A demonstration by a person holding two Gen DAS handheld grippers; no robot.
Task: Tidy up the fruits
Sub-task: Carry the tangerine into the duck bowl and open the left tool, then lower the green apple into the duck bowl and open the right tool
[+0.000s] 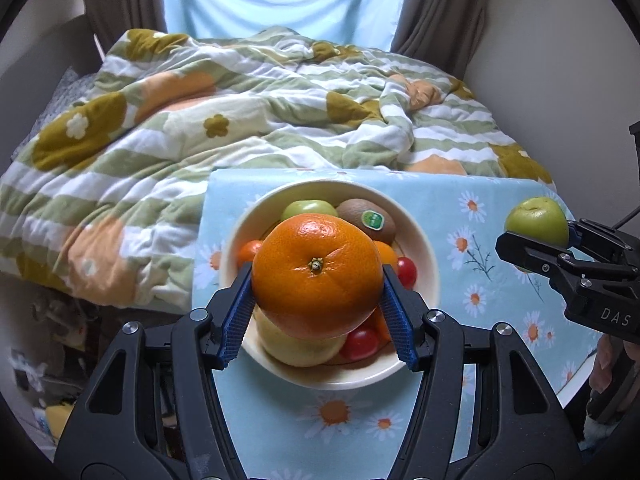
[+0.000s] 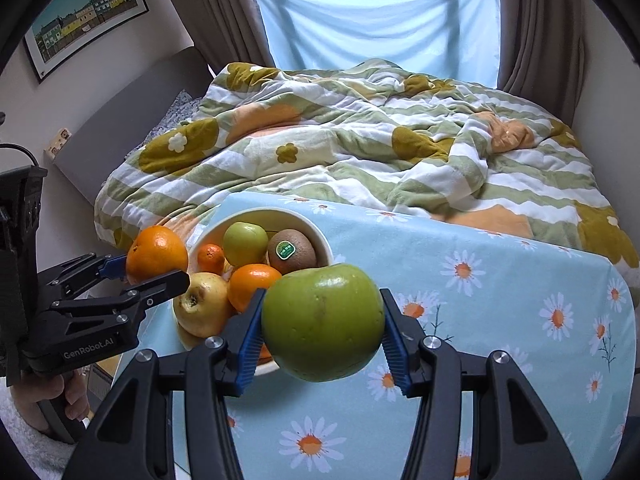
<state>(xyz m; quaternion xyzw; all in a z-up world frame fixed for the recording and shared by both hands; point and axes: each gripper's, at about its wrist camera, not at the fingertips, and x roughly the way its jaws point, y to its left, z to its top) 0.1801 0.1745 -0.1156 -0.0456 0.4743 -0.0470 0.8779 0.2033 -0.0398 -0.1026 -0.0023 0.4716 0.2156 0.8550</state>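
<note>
1. Left gripper clamps a big orange above the bowl, hiding fruit below.
2. Right gripper clamps a green apple over the daisy tablecloth.
3. Far in the bowl: kiwi, partly covered.

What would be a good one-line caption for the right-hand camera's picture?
Right gripper holds a green apple above the daisy tablecloth, beside the fruit bowl.

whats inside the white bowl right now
The white bowl holds a green apple, a stickered kiwi, small oranges, a yellow apple and red cherry tomatoes. Anything beneath them is covered.
</note>
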